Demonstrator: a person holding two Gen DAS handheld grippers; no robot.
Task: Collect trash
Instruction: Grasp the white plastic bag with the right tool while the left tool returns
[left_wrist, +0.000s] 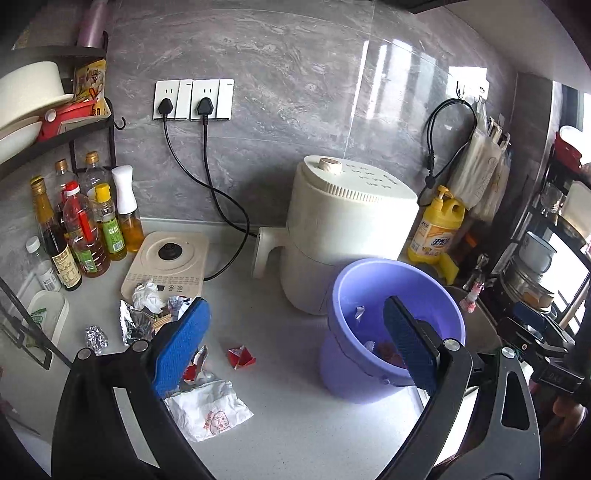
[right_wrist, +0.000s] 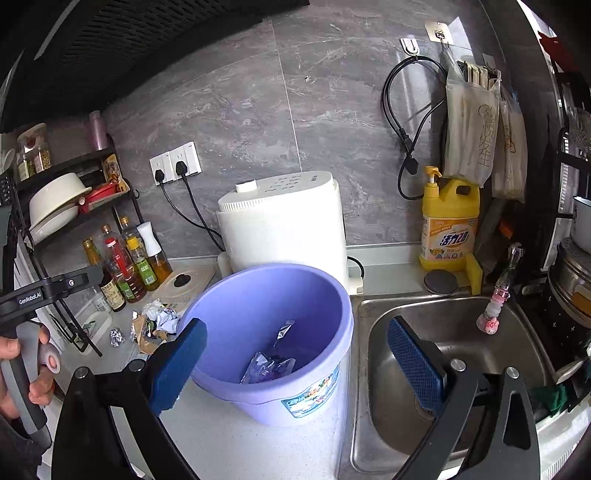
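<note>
Trash lies scattered on the counter beside the purple bin; both the left gripper and right gripper hang spread wide, holding nothing.

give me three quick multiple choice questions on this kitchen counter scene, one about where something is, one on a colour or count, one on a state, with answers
1. Where does the purple bucket stand?
A. inside the sink
B. on the counter, just left of the sink
C. on the black shelf

2. How many plugs sit in the wall sockets?
A. none
B. two
C. four

3. What state is the left gripper in?
A. open, holding nothing
B. shut on the red wrapper
C. shut on the bucket rim

Answers:
1. B: in the right wrist view the bucket stands on the pale counter with the steel sink directly to its right.
2. B: two black plugs with cords hang from the sockets.
3. A: its blue pads are spread wide apart, and the red wrapper lies loose on the counter between them.
</note>
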